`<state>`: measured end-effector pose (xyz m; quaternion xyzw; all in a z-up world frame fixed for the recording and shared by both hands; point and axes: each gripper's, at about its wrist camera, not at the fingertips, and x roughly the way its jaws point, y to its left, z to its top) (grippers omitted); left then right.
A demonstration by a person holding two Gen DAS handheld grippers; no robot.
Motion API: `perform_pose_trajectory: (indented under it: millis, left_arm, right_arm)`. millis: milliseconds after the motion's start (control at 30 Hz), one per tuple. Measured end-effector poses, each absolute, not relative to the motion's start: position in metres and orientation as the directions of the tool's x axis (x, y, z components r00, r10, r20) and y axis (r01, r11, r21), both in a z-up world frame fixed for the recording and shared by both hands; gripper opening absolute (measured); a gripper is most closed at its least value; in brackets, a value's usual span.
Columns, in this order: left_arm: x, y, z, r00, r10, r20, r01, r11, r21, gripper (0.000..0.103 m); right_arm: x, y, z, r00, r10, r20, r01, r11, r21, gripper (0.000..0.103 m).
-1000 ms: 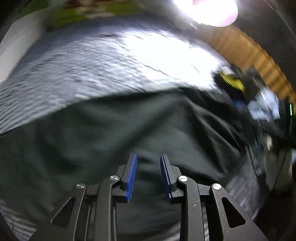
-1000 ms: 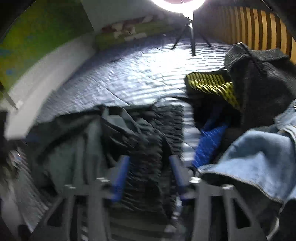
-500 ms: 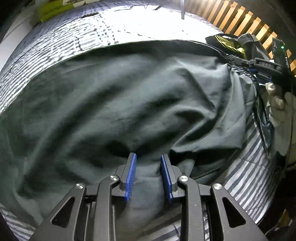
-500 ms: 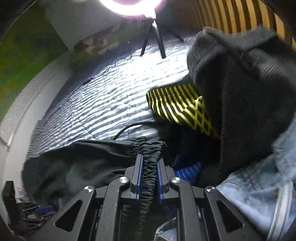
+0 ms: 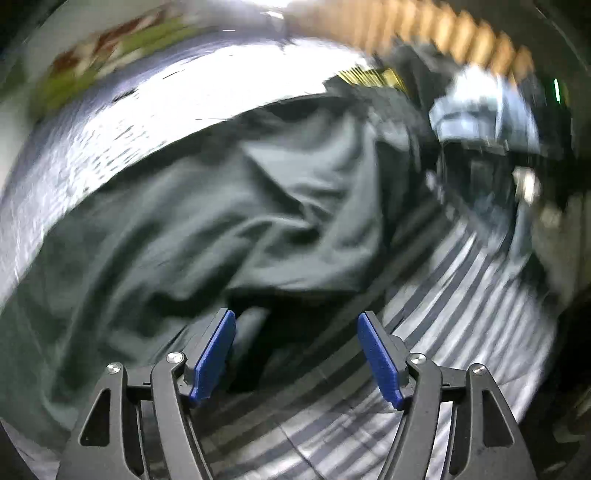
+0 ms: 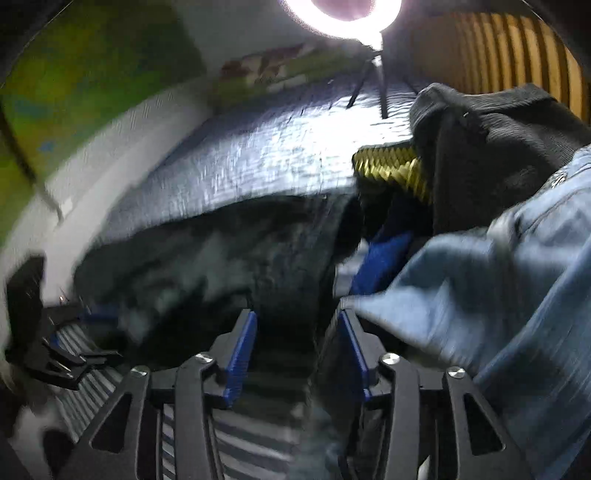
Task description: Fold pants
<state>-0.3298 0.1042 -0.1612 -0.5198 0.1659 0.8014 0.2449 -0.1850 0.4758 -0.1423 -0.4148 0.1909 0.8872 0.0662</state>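
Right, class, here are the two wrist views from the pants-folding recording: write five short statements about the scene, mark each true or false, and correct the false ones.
1. The dark pants lie crumpled on a striped bedcover. True.
2. The left tool is clamped on the pants. False: its jaws are opening, with nothing pressed between the pads.
3. A pale blue denim garment lies right of the pants in the right wrist view. True.
4. The right tool grips the denim. False: its jaws are opening over the pants' dark waistband.
5. A ring light shines beyond the bed. True.
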Motion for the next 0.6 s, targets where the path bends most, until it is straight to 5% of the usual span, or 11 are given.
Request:
perform_pose_trajectory:
  millis: [100,133,200,233,267,367,500,600]
  left_arm:
    - [-0.339,0.117,-0.181,-0.325,0.175,-0.929,-0.556,-0.83,0.038,0.067]
    - [-0.343,0.117,-0.184,-0.332,0.161,-0.929,-0.547,-0.836,0.05,0.048]
    - [-0.351,0.112,-0.19,-0.323,0.125,-0.938,-0.535,-0.842,0.072,0.028]
    - [-0.355,0.108,-0.187,-0.303,0.148,-0.941,-0.525,-0.85,0.035,0.011]
    - [-0.358,0.101,-0.182,-0.273,0.173,-0.946,-0.505,-0.863,-0.012,0.004]
    - [-0.355,0.091,-0.168,-0.209,0.248,-0.946,-0.507,-0.854,-0.112,0.005]
    - [-0.348,0.088,-0.16,-0.114,0.172,-0.978,-0.549,-0.832,-0.083,0.048]
    - [-0.357,0.069,-0.129,-0.144,0.235,-0.961,-0.504,-0.854,-0.133,0.058]
  right_arm:
    - [-0.198,0.465,-0.155,-0.611,0.043,-0.791,-0.29,-0.941,0.172,0.045]
    - [-0.202,0.464,-0.157,-0.611,0.049,-0.79,-0.292,-0.942,0.167,0.045]
    - [-0.215,0.463,-0.162,-0.61,0.067,-0.79,-0.288,-0.947,0.142,0.044]
    - [-0.216,0.463,-0.163,-0.604,0.072,-0.794,-0.284,-0.95,0.13,0.033]
    - [-0.218,0.462,-0.163,-0.601,0.078,-0.796,-0.282,-0.952,0.12,0.031]
    - [-0.212,0.475,-0.152,-0.629,0.038,-0.777,-0.283,-0.942,0.182,0.024]
    - [-0.204,0.475,-0.147,-0.6,0.027,-0.799,-0.249,-0.956,0.154,0.028]
    - [-0.202,0.476,-0.149,-0.589,0.007,-0.808,-0.241,-0.956,0.167,0.038]
